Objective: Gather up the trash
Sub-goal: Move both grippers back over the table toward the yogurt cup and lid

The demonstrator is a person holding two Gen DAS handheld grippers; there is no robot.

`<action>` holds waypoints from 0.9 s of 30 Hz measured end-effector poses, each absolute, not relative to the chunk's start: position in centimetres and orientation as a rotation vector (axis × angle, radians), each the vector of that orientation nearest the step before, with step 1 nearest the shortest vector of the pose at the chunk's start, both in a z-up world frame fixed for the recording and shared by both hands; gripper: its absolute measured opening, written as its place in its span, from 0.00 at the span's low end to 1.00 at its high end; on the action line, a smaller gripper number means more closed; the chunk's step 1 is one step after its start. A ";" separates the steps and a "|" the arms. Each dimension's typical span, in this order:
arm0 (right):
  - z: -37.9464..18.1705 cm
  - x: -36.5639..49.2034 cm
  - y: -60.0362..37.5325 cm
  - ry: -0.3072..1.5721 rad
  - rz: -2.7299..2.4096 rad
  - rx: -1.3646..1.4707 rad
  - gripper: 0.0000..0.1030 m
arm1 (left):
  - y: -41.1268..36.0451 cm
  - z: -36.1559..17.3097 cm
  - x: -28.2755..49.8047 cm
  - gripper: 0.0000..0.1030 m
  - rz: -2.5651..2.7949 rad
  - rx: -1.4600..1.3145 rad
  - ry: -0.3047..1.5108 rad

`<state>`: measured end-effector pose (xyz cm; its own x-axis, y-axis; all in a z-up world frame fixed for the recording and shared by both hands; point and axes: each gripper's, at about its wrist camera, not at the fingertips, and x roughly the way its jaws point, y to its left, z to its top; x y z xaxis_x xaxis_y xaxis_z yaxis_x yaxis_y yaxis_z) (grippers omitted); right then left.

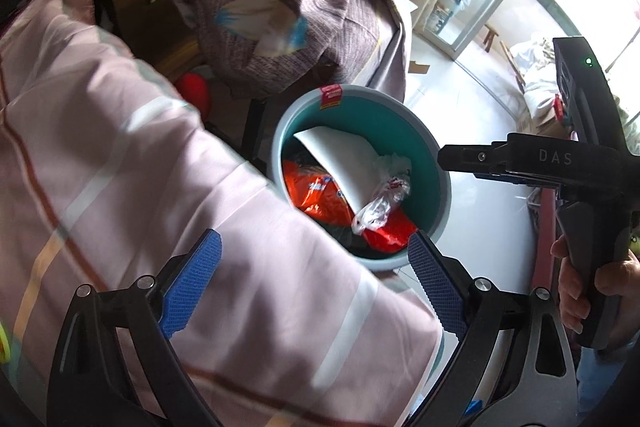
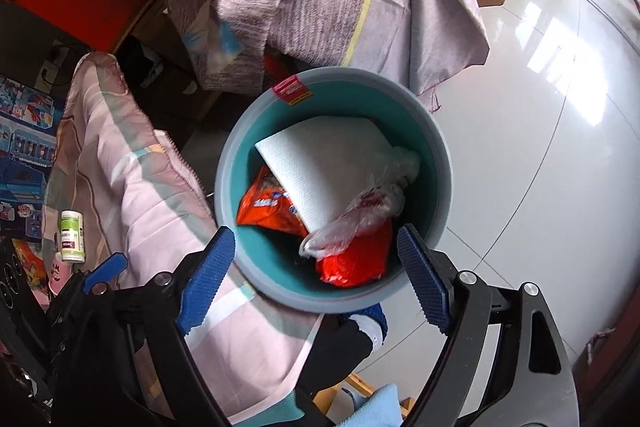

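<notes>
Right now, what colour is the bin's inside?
Teal inside the bin, with a grey rim; right wrist view shows it best.

bin (image 2: 440,163) – teal, upright on floor | holds paper towel (image 2: 332,163), orange wrappers (image 2: 264,207)

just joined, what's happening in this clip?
A person holds a gripper in each hand above a teal bin beside a cloth-covered table. The left gripper and the right gripper are both open and empty. Already in the bin: a white paper towel, a clear plastic bag and orange-red wrappers.
</notes>
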<state>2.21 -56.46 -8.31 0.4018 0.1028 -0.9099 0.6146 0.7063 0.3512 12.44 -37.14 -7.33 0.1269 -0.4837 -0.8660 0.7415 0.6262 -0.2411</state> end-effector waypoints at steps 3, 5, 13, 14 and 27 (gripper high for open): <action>-7.8 2.4 -54.7 1.133 -0.339 0.731 0.78 | -35.0 -6.7 12.2 0.93 -0.891 0.247 1.125; -7.4 2.8 -53.6 1.135 -0.321 0.719 0.80 | -33.6 -6.4 12.1 0.93 -0.876 0.233 1.118; -6.2 4.8 -47.2 1.155 -0.221 0.642 0.81 | -26.3 -5.4 12.3 0.95 -0.776 0.155 1.104; -6.1 5.1 -46.3 1.158 -0.207 0.633 0.81 | -25.4 -5.4 12.4 0.95 -0.761 0.147 1.102; -4.8 8.6 -36.2 1.209 -0.083 0.506 0.81 | -14.0 -4.0 13.0 0.95 -0.632 0.019 1.058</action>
